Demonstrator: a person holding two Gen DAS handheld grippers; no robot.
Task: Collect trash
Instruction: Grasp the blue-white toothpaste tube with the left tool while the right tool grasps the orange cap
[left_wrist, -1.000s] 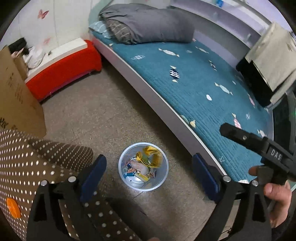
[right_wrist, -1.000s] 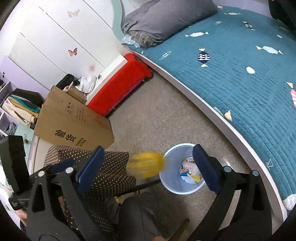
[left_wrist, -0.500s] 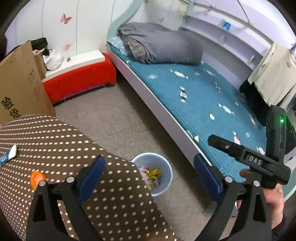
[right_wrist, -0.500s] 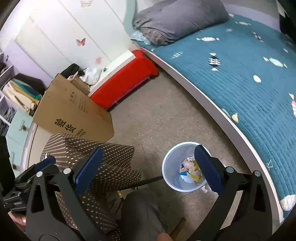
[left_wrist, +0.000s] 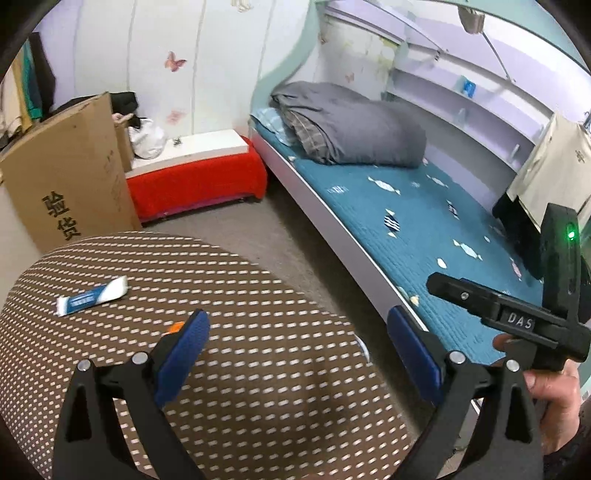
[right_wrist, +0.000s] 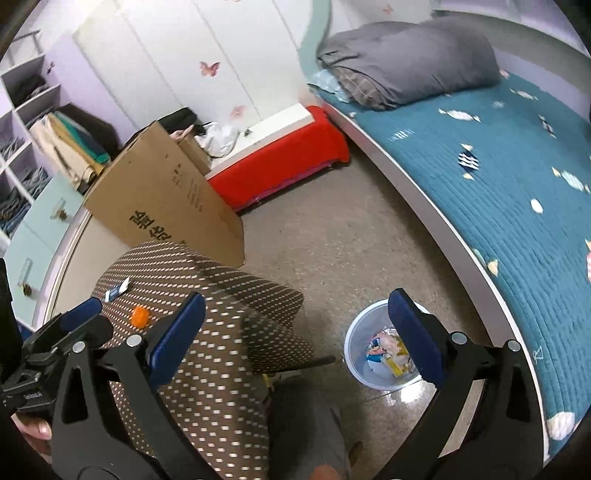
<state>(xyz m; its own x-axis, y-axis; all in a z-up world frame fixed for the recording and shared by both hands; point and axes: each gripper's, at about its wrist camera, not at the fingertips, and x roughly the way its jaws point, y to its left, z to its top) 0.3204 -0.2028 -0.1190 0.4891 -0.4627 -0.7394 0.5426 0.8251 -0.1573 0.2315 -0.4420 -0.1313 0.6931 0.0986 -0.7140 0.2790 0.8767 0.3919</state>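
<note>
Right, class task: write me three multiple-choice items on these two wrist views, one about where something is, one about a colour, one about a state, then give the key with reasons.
1. Where does the blue-and-white wrapper lie?
A. on the dotted tablecloth
B. on the bed
C. in the bin

2. What colour is the small scrap on the dotted tablecloth?
A. green
B. orange
C. purple

3. In what state is the bin on the floor?
A. tipped over
B. upright and bare inside
C. upright with rubbish inside

Key:
1 A, the wrapper rests flat on the cloth in both views.
2 B, the right wrist view shows the scrap bright orange.
3 C, its round rim faces up with coloured wrappers inside.
</note>
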